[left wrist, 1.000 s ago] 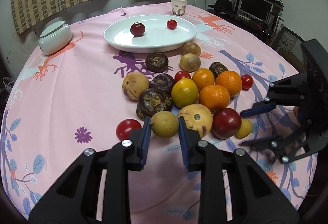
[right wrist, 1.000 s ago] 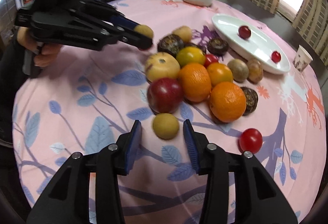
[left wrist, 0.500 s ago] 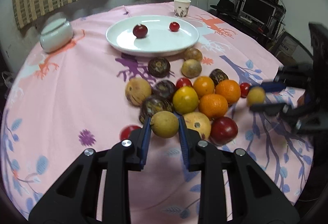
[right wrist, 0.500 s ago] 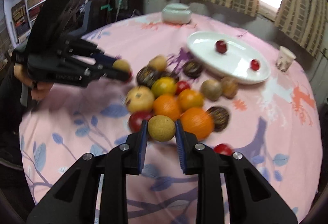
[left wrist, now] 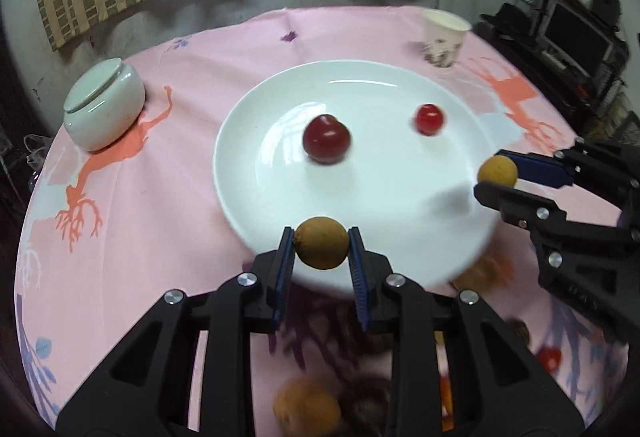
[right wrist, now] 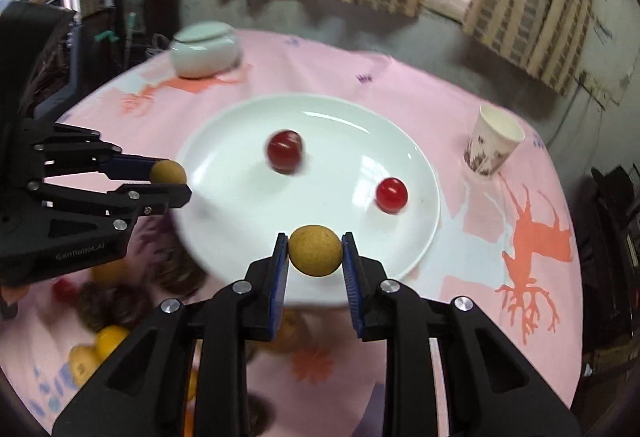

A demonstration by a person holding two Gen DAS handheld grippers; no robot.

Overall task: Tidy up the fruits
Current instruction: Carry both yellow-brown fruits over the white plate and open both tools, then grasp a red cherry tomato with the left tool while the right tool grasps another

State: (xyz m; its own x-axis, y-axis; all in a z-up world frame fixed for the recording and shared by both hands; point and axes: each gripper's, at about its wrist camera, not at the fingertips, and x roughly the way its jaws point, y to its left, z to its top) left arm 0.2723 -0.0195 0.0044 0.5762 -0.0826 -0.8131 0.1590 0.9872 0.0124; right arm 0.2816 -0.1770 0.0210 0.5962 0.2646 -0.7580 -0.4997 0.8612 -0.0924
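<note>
A round bench [left wrist: 168,197] under a pink printed cloth carries a white plate [left wrist: 256,173] holding two red fruits, one dark [left wrist: 326,137], one small and bright [left wrist: 429,119]. The left gripper [left wrist: 321,243] has its jaws clamped on a brown-yellow fruit [left wrist: 321,243] above the plate's near rim; the right gripper [right wrist: 315,245] grips a smaller tan fruit [right wrist: 315,245] likewise. Most fruit lies blurred in a pile [left wrist: 308,411] off the plate, so sorting looks barely begun

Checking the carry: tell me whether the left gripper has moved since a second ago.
Yes. The left gripper, shut on a tan fruit, has moved from the fruit pile to the near rim of the white plate.
</note>
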